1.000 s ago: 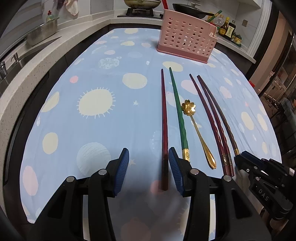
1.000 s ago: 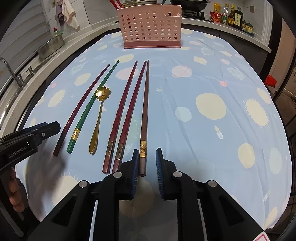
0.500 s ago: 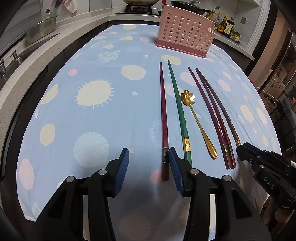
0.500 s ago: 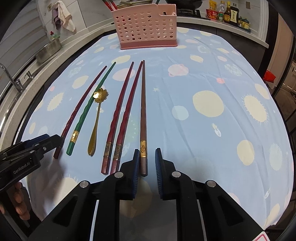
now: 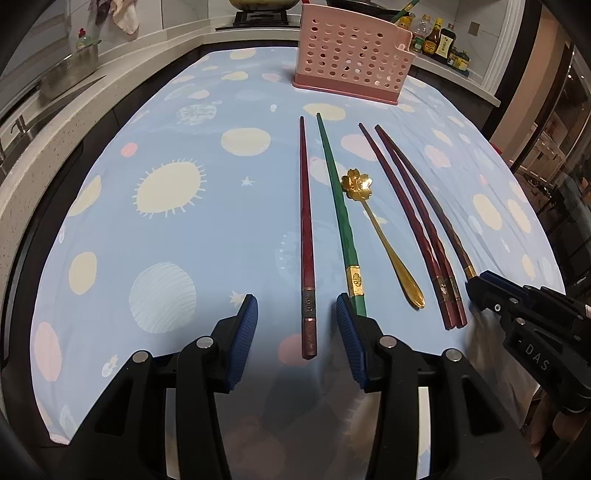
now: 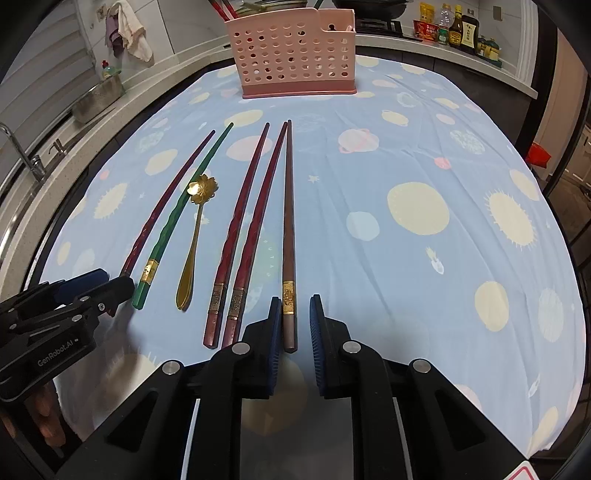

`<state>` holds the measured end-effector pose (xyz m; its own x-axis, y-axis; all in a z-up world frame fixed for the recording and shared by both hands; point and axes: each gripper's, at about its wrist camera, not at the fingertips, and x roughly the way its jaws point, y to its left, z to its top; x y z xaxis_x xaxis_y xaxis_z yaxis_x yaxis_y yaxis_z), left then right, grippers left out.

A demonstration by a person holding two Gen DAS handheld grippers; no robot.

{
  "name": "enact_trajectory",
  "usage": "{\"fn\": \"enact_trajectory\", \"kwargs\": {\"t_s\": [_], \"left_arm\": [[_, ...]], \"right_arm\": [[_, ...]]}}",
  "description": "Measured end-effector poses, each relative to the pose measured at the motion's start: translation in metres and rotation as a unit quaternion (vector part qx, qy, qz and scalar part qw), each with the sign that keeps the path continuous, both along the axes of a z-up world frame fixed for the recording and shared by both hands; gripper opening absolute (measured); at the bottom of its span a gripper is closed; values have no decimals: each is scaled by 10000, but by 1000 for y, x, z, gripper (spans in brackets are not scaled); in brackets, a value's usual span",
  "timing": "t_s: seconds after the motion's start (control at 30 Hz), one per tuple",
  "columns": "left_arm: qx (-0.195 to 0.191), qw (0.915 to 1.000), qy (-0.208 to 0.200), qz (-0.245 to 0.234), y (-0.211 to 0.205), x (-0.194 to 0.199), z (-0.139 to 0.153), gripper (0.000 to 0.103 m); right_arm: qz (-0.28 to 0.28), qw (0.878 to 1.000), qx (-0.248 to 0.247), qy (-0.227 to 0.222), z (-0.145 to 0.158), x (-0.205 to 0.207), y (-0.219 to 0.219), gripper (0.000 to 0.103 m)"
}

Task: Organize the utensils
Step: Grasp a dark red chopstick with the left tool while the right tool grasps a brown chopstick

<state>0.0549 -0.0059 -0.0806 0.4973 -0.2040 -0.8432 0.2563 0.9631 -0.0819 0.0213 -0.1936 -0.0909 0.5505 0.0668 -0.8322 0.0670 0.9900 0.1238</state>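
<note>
Several chopsticks and a gold flower spoon [image 5: 384,240] lie side by side on a blue tablecloth. My left gripper [image 5: 297,314] is open, its fingers on either side of the near end of a dark red chopstick [image 5: 306,236]; a green chopstick [image 5: 341,221] lies just right of it. My right gripper [image 6: 295,314] is open with a narrow gap around the near end of a brown chopstick [image 6: 289,229]. Two red chopsticks [image 6: 243,236] lie left of that. A pink perforated utensil holder [image 5: 351,51] stands at the far end, and also shows in the right wrist view [image 6: 295,51].
A kitchen counter with a sink and a metal pot [image 5: 70,70] runs along the left. Sauce bottles [image 6: 458,26] stand on the far counter. A stove with pans is behind the holder. The cloth's front edge [image 5: 59,435] is close to both grippers.
Both grippers have moved slightly back toward the near ends of the chopsticks. The jaw openings look the same and the utensils have not moved.
</note>
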Motion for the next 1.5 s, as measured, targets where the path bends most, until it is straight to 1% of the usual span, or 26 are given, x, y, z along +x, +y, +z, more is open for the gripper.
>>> {"fn": "enact_trajectory", "kwargs": {"t_s": [0.2,0.33,0.47,0.7,0.87,0.93,1.0,1.03,1.1,1.13,1.27,1.5], "left_arm": [[76,10000,-24,-18,-3,-2,-1,42],[60,10000,-17,-16,-2,-2,0,42],[-91,10000,25,-29,-2,-3,1,42],[-111,9999,23,-57,-3,-3,0,46],[-151,9999,25,-55,-3,-3,0,45],[-177,9998,17,-32,-1,-3,0,43],[-183,9998,0,14,2,-2,0,33],[-190,9998,-6,43,4,-1,0,31],[-243,9997,6,98,8,1,-1,23],[-261,9996,9,111,9,2,-1,22],[-288,9996,25,76,10,2,-1,8],[-302,9995,-22,-50,8,-4,7,7]], "right_arm": [[5,10000,21,-2,-1,0,0,7],[-8,10000,36,-6,-1,-1,-1,7],[-27,10000,68,-16,-1,-1,-2,7],[-31,10000,89,-26,-1,-2,-2,7],[-33,9999,91,-28,-1,-2,-2,7],[-34,10000,88,-28,-1,-2,-2,7],[-33,10000,87,-28,-2,-2,-2,7],[-32,10000,89,-28,-1,-2,-2,7],[-31,10000,84,-27,-1,-2,-2,7],[-32,10000,86,-29,-1,-2,-2,7],[-32,9999,98,-33,-1,-2,-3,7],[-41,9998,139,-148,8,-10,-4,7]]}}
